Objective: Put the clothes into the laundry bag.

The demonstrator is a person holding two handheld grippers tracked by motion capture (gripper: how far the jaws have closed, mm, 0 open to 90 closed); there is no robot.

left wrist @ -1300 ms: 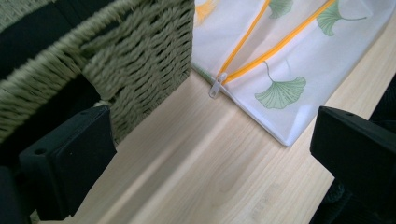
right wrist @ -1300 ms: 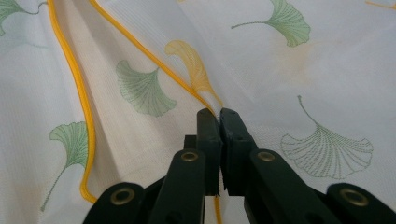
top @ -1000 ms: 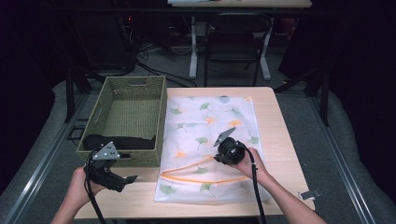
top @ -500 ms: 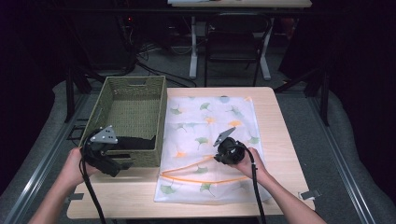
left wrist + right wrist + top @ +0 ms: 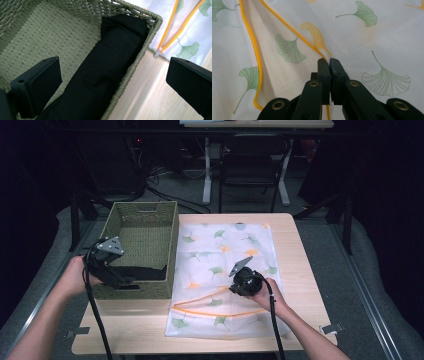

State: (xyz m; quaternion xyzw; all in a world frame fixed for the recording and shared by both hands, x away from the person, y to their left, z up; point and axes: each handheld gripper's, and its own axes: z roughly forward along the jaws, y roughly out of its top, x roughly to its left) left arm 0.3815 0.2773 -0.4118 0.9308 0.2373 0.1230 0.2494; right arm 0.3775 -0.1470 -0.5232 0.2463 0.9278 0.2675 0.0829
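We are pinching the right gripper [image 5: 329,60] on the limp mesh laundry bag's [image 5: 225,250] zipper edge while the wide-open left gripper [image 5: 112,82] is hovering over the soft, probably light black cloth [image 5: 107,72] in the woven basket [image 5: 167,210].

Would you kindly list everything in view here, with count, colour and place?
Basket: one, green woven, on the table's left.
Black cloth: one, lying in the basket along its near wall.
Mesh bag: one, white with green and orange leaf print and an orange zip, flat on the table beside the basket, mouth open at the near end.
Table: one, light wood.
Chair: one, dark, behind the table.
Left gripper: one, black, jaws wide open above the basket's near corner, holding nothing.
Right gripper: one, black, shut on the bag's zip edge, lifting it.
Hands: two, one on each gripper.
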